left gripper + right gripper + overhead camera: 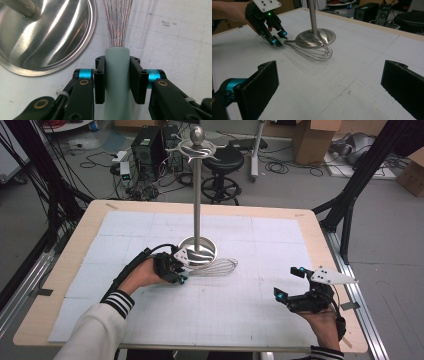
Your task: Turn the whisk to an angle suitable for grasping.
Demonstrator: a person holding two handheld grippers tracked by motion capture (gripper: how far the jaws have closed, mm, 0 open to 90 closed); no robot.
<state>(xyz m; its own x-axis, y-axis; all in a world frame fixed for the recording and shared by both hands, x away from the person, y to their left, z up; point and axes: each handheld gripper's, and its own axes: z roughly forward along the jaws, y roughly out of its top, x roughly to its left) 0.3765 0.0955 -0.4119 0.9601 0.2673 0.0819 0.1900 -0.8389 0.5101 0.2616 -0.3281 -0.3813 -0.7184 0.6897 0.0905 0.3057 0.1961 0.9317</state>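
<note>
Your left tool [117, 80] is clamped on the pale green handle [117, 75] of the whisk [214, 267], both pads pressing its sides. The whisk lies flat on the tabletop [250, 320], just beside the round base of the steel stand [198, 247]. What matters for the next move is its long axis: the handle sits in your left tool and the wire loops run straight away from it, toward your right, skirting the edge of the stand's base. The hooks [198, 151] are high above, at the top of the pole, so the likely move is to lift and tip the whisk upright. Your right tool [289, 285] hangs wide and empty, well apart near the tabletop's right edge.
</note>
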